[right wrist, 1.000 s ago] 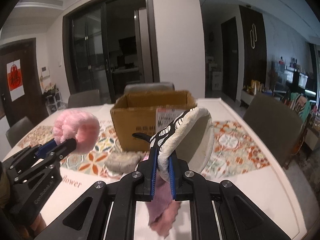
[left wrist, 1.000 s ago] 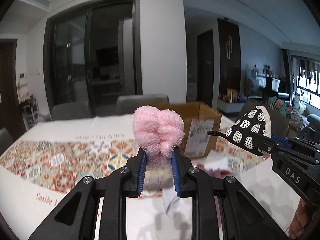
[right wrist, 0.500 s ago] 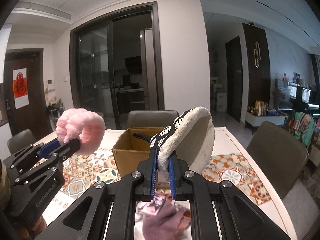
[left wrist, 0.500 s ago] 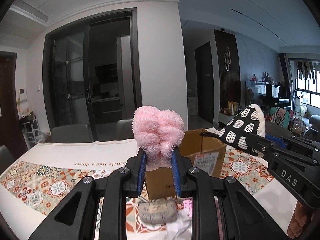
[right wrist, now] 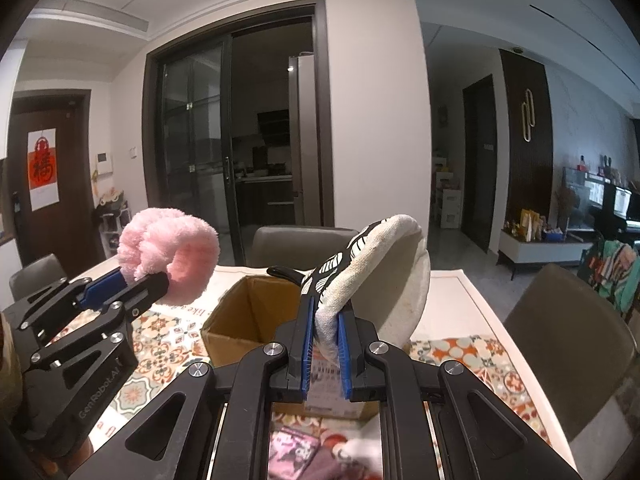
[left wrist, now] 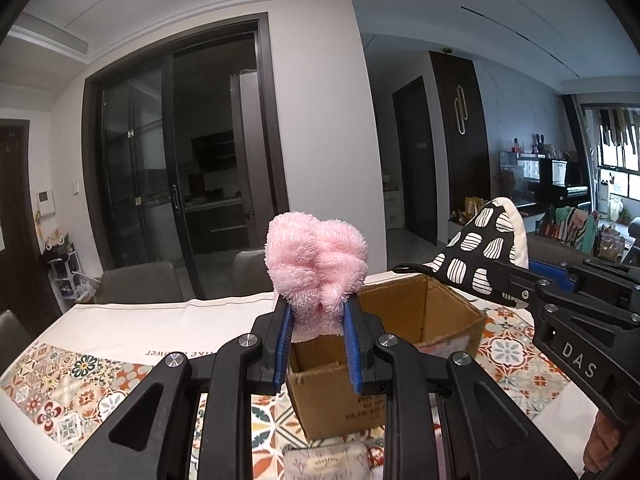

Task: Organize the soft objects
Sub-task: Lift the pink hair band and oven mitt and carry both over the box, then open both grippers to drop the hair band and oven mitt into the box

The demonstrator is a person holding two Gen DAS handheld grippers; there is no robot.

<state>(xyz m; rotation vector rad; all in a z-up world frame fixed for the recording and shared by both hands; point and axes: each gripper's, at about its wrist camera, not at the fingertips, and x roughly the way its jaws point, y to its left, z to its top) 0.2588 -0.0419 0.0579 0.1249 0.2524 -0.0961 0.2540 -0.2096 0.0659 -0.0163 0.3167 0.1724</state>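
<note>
One pink fluffy cloth [left wrist: 318, 264] is clamped in the left gripper [left wrist: 316, 340], one patterned oven mitt [right wrist: 368, 272] in the right gripper [right wrist: 324, 344] — both held above one open cardboard box [left wrist: 404, 360]. One grey pouch [left wrist: 326, 460] is seen below the left tongs.
</note>
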